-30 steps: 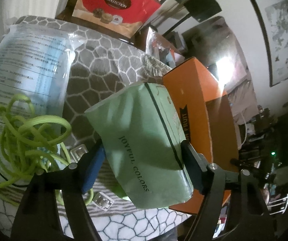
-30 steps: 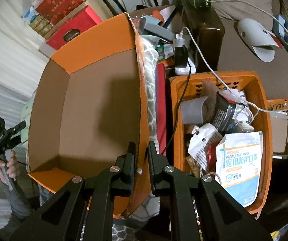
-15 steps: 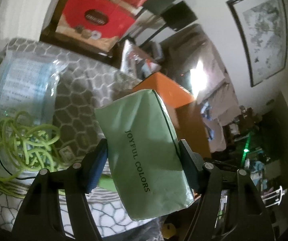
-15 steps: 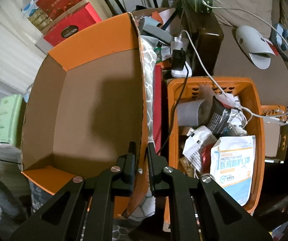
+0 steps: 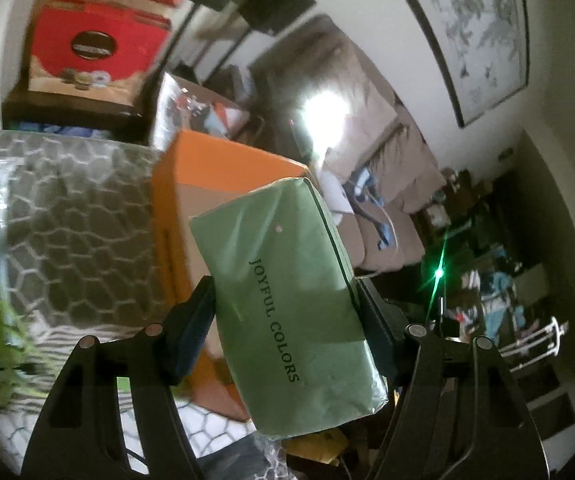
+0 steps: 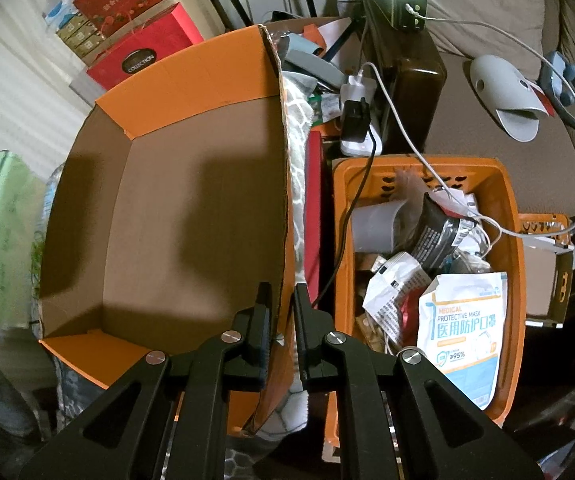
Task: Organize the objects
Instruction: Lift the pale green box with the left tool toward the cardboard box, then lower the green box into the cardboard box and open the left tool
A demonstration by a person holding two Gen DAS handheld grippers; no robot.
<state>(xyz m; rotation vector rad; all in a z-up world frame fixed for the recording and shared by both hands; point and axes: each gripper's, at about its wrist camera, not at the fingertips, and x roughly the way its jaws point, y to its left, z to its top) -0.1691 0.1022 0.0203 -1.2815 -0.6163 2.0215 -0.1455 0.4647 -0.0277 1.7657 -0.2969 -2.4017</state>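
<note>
The orange cardboard box (image 6: 175, 216) — open-topped, with plain brown corrugated walls inside and nothing visible in it — has its right wall pinched between the nearly closed fingers of the right gripper (image 6: 283, 312). Beside it stands an orange plastic basket (image 6: 511, 264) with perforated sides, heaped with crinkled packets. The green packet (image 5: 291, 300), a soft rectangular block in smooth wrapping printed "JOYFUL COLORS", is clamped by its long sides in the left gripper (image 5: 285, 302) — in the air, in front of the box's outer wall.
</note>
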